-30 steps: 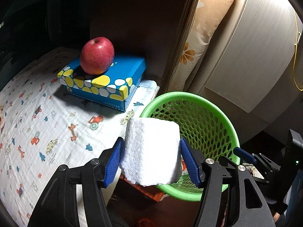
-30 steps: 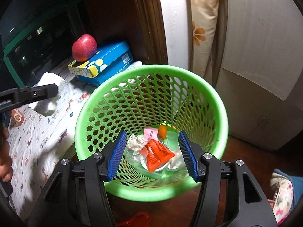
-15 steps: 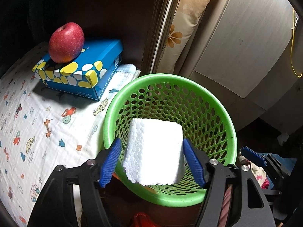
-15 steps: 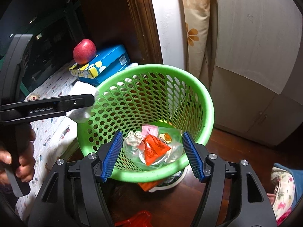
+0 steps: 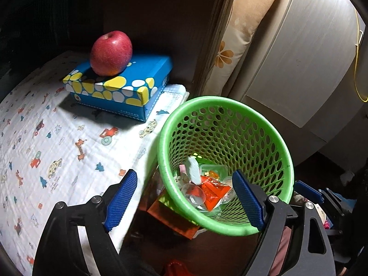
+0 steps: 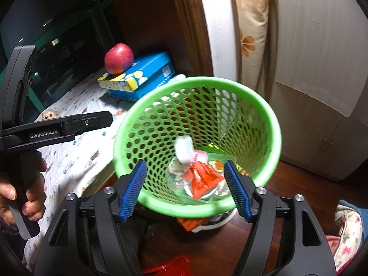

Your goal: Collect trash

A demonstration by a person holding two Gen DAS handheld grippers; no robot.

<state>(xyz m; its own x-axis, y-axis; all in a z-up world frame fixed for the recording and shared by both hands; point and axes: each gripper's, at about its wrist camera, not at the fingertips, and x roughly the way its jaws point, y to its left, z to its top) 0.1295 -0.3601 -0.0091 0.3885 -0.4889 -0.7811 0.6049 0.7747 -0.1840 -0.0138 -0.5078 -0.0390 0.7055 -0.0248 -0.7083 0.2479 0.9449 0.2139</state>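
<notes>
The white foam block lies blurred inside the green mesh basket, on top of an orange wrapper and clear plastic cups. My left gripper hangs over the basket's near rim, jaws opening, nothing pressed between its blue pads. In the right wrist view the same foam block sits low in the basket. My right gripper hovers at the near rim, jaws also opening, and grips nothing. The left gripper shows there at the left, held by a hand.
A red apple rests on a blue spotted tissue box on a cloth printed with cartoons. A flowered pillow and a pale cabinet stand behind the basket. An orange box lies under it.
The foam block has left my left gripper and dropped into the basket. Both grippers' jaws have spread wider. The right gripper has drawn back a little from the basket.
</notes>
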